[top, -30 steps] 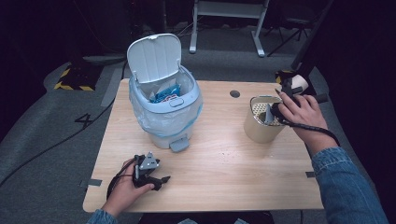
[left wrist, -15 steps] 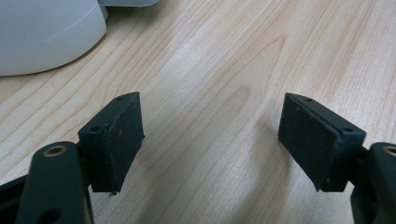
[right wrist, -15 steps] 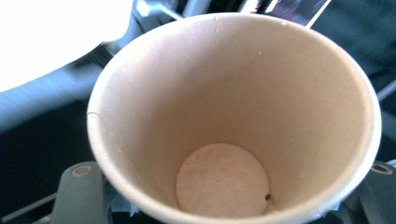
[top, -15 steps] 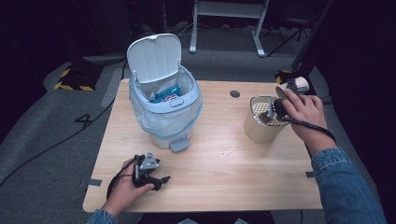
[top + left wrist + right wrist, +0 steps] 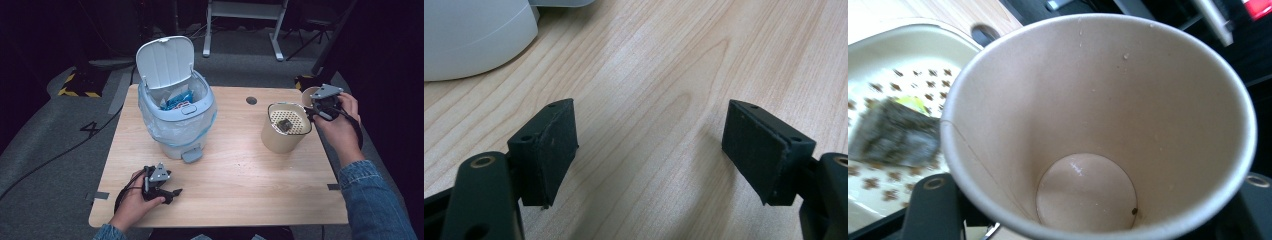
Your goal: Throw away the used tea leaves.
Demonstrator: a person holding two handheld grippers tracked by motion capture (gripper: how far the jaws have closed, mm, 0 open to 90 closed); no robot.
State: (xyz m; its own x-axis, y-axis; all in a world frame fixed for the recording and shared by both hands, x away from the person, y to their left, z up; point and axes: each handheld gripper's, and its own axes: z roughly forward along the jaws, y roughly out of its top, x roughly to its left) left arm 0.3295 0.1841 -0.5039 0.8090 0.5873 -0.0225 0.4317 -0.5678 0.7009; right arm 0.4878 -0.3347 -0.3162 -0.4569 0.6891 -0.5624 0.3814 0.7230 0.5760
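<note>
cup (image 5: 1098, 125) | clamped in right hand-held gripper (image 5: 325, 102) | beside strainer pot (image 5: 285, 127)

Wooden bench (image 5: 240, 170) with a white pedal bin (image 5: 177, 117) on the left side, lid flipped up, blue wrappers inside its plastic liner. Over on the right there's a beige pot (image 5: 284, 131) with a perforated insert and a dark lump sitting on it. The right gripper (image 5: 320, 107) holds a paper cup (image 5: 308, 95) just beside the pot's far rim. The left gripper (image 5: 160, 184) rests on the bench near the front edge, well apart from everything.
</note>
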